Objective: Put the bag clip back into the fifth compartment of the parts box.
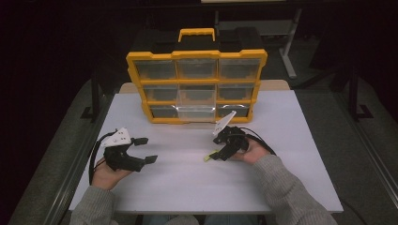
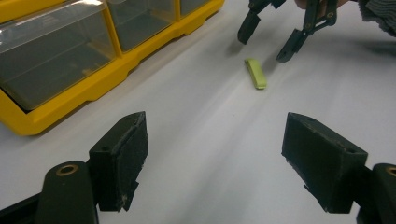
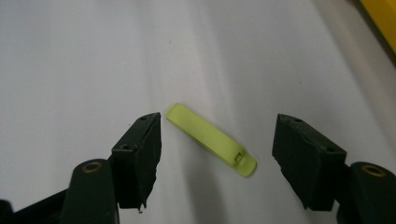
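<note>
Straddling the yellow-green clip (image 3: 211,140), right gripper (image 3: 217,149) wide, untouching; left gripper (image 2: 224,154) wide, empty; yellow organizer (image 1: 196,86) beyond

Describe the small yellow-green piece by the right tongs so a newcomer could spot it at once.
Start at the yellow organizer with clear drawers at the back of the white table. Come toward the person's right hand, where the right tongs stand open around a small flat strip lying on the tabletop. It is the one loose item there, pale yellow-green, rounded at one end, with a small notch at the other.

Workshop (dim), yellow parts organiser (image 1: 196,84), white worktable (image 1: 187,183)
</note>
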`<action>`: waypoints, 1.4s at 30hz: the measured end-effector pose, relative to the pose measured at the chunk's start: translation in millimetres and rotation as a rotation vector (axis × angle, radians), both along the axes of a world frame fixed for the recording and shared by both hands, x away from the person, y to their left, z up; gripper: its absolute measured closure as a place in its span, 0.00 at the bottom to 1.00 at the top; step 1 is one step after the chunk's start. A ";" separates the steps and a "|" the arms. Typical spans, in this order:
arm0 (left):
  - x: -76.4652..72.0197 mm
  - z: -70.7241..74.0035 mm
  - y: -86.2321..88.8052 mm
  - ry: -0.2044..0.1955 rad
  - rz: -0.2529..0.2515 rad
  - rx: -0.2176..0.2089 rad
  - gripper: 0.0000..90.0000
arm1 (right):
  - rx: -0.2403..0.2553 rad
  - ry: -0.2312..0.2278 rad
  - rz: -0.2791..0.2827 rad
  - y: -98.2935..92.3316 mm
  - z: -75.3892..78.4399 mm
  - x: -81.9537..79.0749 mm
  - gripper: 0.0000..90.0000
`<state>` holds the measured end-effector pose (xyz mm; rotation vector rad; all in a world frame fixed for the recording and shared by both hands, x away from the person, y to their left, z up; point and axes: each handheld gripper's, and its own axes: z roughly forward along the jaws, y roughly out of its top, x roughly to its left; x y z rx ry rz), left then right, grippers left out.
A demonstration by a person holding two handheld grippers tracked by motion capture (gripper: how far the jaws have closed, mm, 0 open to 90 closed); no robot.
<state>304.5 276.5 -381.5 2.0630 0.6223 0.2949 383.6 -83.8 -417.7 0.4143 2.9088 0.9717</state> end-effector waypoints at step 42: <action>-1.1 1.2 1.5 0.003 -0.008 -0.037 0.25 | -0.042 -0.001 0.166 15.8 -7.9 -2.5 0.86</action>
